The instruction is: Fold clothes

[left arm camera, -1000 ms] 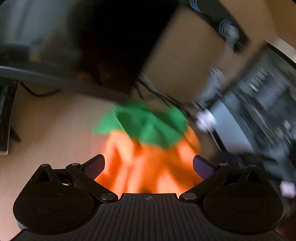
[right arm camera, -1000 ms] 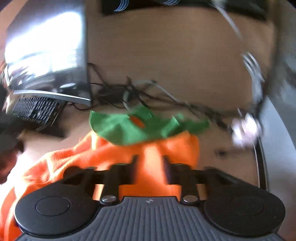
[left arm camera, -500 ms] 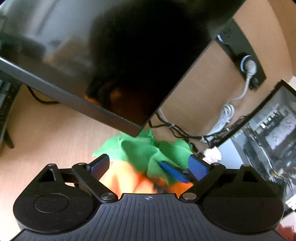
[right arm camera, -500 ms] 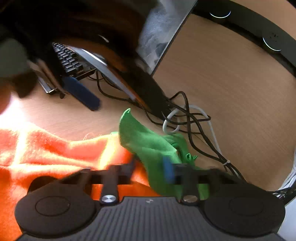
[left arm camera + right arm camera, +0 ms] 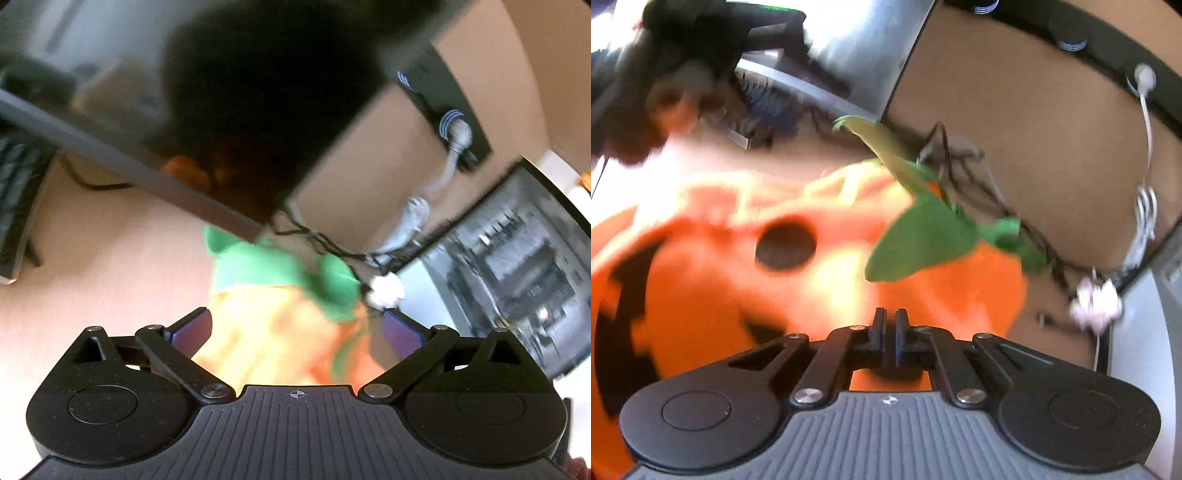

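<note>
An orange pumpkin costume (image 5: 713, 291) with black face cut-outs and a green leaf collar (image 5: 919, 243) lies on the wooden desk. My right gripper (image 5: 890, 325) is shut on the costume's orange cloth just below the collar. In the left wrist view the costume (image 5: 273, 332) sits between my left gripper's (image 5: 297, 328) fingers, which stand wide open and hold nothing. The green collar (image 5: 258, 266) lies just beyond them. Both views are blurred.
A dark monitor (image 5: 184, 92) leans over the desk behind the costume. Tangled black cables (image 5: 960, 170) and a white cable (image 5: 1145, 206) lie at the back. A keyboard (image 5: 14, 206) is at the left, a second screen (image 5: 517, 266) at the right.
My right gripper has closed fully on the orange cloth and the costume's black face now shows at its left. My left gripper stays open and has drawn back slightly.
</note>
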Demonstrator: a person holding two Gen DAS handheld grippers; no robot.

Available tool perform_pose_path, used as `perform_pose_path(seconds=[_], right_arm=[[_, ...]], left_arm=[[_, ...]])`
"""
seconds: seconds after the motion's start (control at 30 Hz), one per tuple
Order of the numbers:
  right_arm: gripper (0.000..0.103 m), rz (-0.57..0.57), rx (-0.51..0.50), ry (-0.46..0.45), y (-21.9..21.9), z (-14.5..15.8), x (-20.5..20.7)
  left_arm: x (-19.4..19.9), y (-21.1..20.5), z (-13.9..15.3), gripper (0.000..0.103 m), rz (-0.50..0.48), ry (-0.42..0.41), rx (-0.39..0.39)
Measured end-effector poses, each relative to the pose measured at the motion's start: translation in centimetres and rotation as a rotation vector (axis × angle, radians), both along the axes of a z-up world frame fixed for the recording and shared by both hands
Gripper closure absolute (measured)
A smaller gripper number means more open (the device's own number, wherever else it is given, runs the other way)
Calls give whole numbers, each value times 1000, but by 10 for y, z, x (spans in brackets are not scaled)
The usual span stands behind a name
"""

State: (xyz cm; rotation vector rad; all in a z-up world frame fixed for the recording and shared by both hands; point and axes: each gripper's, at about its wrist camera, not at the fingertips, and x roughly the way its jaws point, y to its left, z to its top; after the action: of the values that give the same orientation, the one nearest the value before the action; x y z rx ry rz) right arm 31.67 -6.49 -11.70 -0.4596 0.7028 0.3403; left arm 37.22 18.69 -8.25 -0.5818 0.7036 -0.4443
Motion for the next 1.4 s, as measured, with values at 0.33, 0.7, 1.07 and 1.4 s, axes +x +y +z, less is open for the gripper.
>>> perform_pose_path(seconds=[0.33,0.7,1.07,1.4], right_arm=[[71,-354,464,-3,-61,35,61],[62,-465,282,9,-23,-6,195],[100,-440,367,-141,-46,40,94],[67,-668,268,49,-88,3,7]], left_arm=[[18,-60,-9,1,-193,-58,101],[31,-59,-58,1,-172,118,197],[-2,-36,-40,0,-118,83,138],[5,-42,-17,0,-161,15,96]])
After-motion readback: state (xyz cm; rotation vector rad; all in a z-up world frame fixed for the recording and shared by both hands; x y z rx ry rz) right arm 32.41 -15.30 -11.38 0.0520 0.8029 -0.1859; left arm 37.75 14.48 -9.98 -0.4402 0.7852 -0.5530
